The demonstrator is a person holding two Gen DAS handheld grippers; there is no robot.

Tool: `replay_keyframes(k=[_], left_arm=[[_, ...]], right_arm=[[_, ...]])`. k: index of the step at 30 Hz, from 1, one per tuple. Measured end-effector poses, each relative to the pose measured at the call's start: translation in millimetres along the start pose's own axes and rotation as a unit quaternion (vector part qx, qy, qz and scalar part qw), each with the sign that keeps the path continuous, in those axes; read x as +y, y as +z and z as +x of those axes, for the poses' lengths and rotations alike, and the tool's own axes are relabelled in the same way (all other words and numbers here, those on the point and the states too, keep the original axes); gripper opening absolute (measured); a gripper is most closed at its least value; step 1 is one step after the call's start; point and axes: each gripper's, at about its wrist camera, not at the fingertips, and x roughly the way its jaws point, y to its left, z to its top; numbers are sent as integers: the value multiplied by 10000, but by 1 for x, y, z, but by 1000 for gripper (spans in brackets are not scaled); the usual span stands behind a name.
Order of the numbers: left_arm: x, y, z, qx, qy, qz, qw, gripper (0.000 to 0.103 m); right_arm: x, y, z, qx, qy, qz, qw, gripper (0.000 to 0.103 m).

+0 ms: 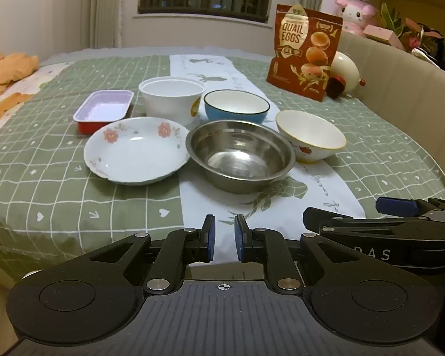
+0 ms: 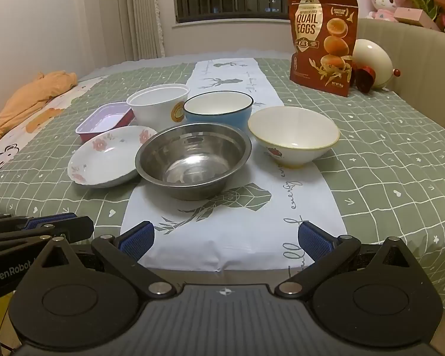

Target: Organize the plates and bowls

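On the green checked cloth stand a floral plate [image 1: 135, 149] [image 2: 108, 155], a steel bowl [image 1: 240, 154] [image 2: 192, 158], a cream bowl with a red print [image 1: 310, 136] [image 2: 293, 138], a blue bowl [image 1: 235, 106] [image 2: 218, 108], a white tub [image 1: 172, 96] [image 2: 157, 102] and a red rectangular dish [image 1: 103, 112] [image 2: 103, 120]. My left gripper [image 1: 224, 238] is nearly shut and empty, short of the steel bowl. My right gripper [image 2: 225, 238] is open and empty near the front edge; it also shows in the left wrist view [image 1: 370, 216].
A red quail-eggs bag [image 1: 304, 52] [image 2: 322, 41] stands at the back right beside a cream egg-shaped toy [image 2: 370, 63]. Orange cloth [image 1: 6, 71] [image 2: 29, 95] lies at the left. A beige padded edge [image 1: 400, 89] borders the right side.
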Motion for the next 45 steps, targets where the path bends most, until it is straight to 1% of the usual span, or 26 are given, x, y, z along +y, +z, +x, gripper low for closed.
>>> replay_keyframes(k=[32,40,45], left_arm=[[0,0,1,49,-16,-27,10000,17],[5,2,11,111,9,-46,9999,17],[11,9,27,191,20,-64,9998,17]], right_arm=[[-1,-3,4,38,-8,35,10000,103],[-2,1,10,58,2,77,10000,103],[-6,9,22,76,-31,166,9998,103]])
